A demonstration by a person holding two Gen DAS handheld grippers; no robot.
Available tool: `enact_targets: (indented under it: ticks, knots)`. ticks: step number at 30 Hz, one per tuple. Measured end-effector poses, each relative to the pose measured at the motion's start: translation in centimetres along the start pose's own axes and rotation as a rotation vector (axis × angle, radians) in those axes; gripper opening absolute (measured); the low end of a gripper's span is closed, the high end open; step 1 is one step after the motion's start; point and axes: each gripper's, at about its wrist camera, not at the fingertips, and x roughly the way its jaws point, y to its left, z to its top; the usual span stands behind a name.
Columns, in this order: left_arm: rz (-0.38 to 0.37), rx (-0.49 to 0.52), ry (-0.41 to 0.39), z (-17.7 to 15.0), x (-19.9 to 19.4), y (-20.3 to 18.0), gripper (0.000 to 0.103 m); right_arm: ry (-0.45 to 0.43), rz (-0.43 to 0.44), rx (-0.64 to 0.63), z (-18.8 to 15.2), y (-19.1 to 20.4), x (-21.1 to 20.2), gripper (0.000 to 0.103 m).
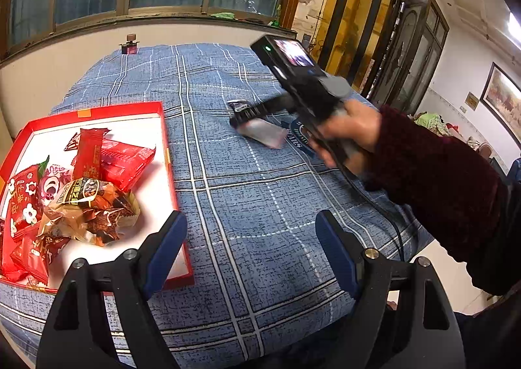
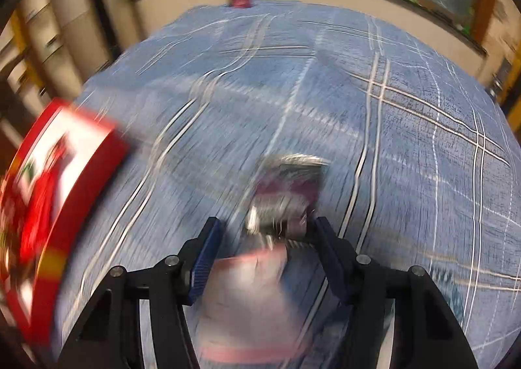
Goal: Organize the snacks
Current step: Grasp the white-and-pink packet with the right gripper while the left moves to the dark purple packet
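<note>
Step in hand: pick-up of a loose snack. The right gripper (image 2: pixel 265 232) is angled down over a silver-and-pink snack packet (image 2: pixel 286 193) lying on the blue checked surface (image 1: pixel 247 193). Its jaws stand partly apart, straddling the packet; the blur leaves it unclear whether the pads press on it.

The left gripper (image 1: pixel 250 232) hangs wide apart and empty just beside the red tray (image 1: pixel 169 154), which already holds a heap of red wrapped snacks (image 1: pixel 107 163).

Judgement: the next move calls for a firm closure, a lift, then a carry leftward over the tray's raised rim. The cloth between packet and tray is bare. The surface's near right edge lies close under the person's sleeve (image 1: pixel 436 180).
</note>
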Motion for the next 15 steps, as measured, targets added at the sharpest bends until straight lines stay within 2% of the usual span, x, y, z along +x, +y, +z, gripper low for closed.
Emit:
enact_targets:
  ticks: [7, 11, 13, 15]
  knots:
    - [0.013, 0.051, -0.002, 0.1, -0.1, -1.9, 0.082, 0.054, 0.118, -0.111, -8.6, 0.7, -6.0, 0.057]
    - [0.045, 0.064, -0.006, 1.9, 0.6, -2.3, 0.082, -0.064, 0.156, -0.05, -10.2, -2.0, -9.9, 0.061]
    - [0.055, 0.077, -0.015, 3.0, 0.7, -2.3, 0.082, -0.06, 0.214, -0.012, -10.8, -3.7, -10.4, 0.061]
    - [0.078, 0.106, -0.018, 4.9, 1.0, -2.0, 0.082, -0.034, 0.255, -0.024, -11.8, -3.6, -10.2, 0.061]
